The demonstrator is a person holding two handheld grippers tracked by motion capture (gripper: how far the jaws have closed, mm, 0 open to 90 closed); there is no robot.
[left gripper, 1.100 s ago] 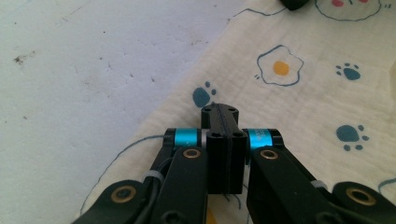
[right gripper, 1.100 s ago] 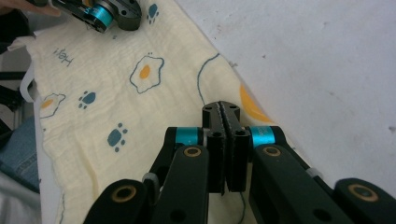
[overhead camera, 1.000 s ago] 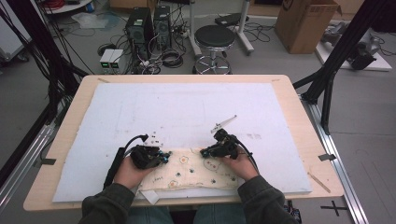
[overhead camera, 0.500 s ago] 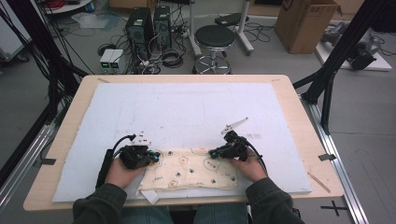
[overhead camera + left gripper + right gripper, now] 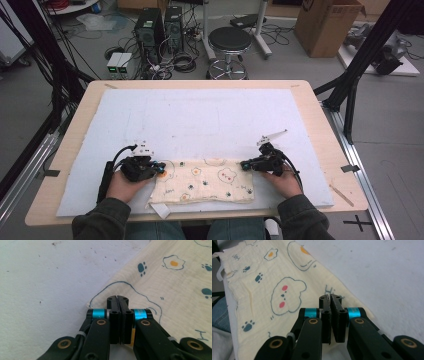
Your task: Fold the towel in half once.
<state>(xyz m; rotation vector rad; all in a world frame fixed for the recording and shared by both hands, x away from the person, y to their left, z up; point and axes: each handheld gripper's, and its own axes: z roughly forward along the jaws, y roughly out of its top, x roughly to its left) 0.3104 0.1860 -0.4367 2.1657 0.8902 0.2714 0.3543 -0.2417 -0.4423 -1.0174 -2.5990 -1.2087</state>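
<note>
A cream cloth [image 5: 205, 182] printed with bears, eggs and paw marks lies spread flat near the front edge of the white mat [image 5: 200, 115]. My left gripper [image 5: 161, 168] is at the cloth's far left corner, shut on it. In the left gripper view the jaws [image 5: 117, 298] press together over the cloth [image 5: 175, 285] at that corner. My right gripper [image 5: 243, 164] is at the far right corner. In the right gripper view its jaws [image 5: 330, 297] pinch the edge of the cloth [image 5: 274, 290].
The mat covers most of the wooden table [image 5: 320, 115], with bare mat beyond the cloth. A white tag [image 5: 161, 210] sticks out at the cloth's near left corner. A thin wooden stick [image 5: 341, 195] lies at the table's right front. A stool [image 5: 230, 39] stands behind the table.
Both hands have moved apart, left gripper leftward and right gripper rightward, and the cloth between them now lies wider and flatter.
</note>
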